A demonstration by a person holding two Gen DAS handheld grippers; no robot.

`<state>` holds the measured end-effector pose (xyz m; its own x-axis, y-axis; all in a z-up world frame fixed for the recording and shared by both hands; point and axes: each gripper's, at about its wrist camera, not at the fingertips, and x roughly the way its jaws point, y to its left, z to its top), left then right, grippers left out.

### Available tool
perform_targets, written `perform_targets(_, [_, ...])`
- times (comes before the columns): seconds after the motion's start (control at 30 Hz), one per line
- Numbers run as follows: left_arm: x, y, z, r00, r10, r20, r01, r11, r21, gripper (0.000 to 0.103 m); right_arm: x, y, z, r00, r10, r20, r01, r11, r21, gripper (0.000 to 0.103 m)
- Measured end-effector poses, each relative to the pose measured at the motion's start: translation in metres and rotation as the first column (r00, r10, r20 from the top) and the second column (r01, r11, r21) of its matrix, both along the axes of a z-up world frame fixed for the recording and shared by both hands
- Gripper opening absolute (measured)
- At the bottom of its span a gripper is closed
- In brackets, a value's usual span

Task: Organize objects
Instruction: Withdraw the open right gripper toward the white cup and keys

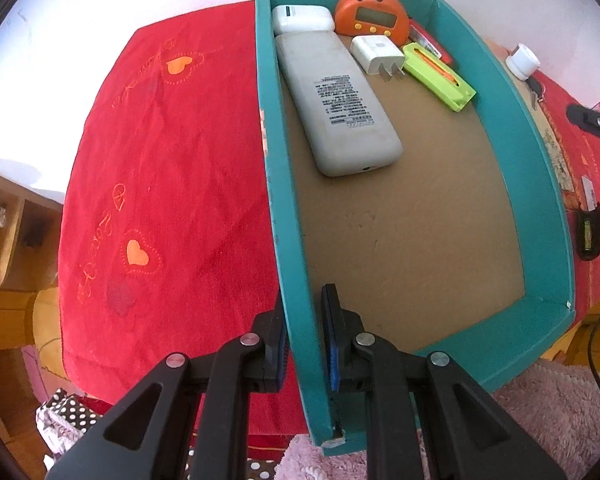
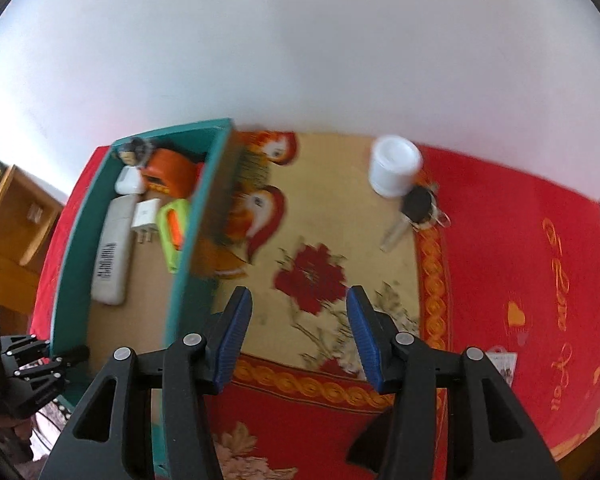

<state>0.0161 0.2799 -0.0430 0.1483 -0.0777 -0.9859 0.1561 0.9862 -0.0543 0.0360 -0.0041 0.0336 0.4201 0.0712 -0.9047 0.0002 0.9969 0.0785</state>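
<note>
A teal open box (image 1: 540, 184) stands on the red cloth. In it lie a long white remote (image 1: 340, 108), an orange monkey clock (image 1: 370, 16), a white charger plug (image 1: 376, 54), a lime-green utility knife (image 1: 440, 76) and a white case (image 1: 302, 18). My left gripper (image 1: 305, 300) points down and is shut on the box's left wall near its front corner. Right of the box (image 2: 72, 252), my right gripper (image 2: 298, 312) hovers open over the floral cloth with nothing between its fingers. Beyond it stand a white jar (image 2: 394, 166) and a black car key (image 2: 418, 206).
A black-and-yellow cutter (image 1: 590, 232) lies outside the box's right wall. A small printed tag (image 2: 500, 360) lies on the red cloth at the right. Wooden furniture (image 2: 16, 208) stands left of the table, and a pink fluffy rug (image 1: 540, 400) lies below its front edge.
</note>
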Motion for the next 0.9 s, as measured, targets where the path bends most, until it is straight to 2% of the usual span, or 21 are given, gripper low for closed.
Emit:
perform_targets(0.2, [0.011,-0.013,-0.001,0.999,0.036,-0.036,-0.034,0.998,0.048,0.013,-0.006,-0.03,-0.011,0.999,-0.051,-0.005,0.051,0.998,0.031,0.051])
perform_targets(0.43, [0.018,-0.019,-0.001,0.994,0.103,-0.036,-0.101,0.992,0.075,0.014,0.003,-0.065,-0.014,0.994,-0.104,0.02,0.102,0.992,0.075,0.053])
perform_targets(0.73, [0.005,-0.02,-0.005,0.99,0.138,-0.009,-0.136,0.987,0.087,0.015,0.049,-0.084,-0.012,0.997,-0.071,0.037,0.068,0.995,0.067,0.055])
perform_targets(0.9, [0.001,-0.02,-0.002,0.99,0.145,-0.003,-0.144,0.985,0.093,0.016,0.081,-0.075,-0.013,0.998,-0.011,0.058,0.011,1.0,-0.01,0.055])
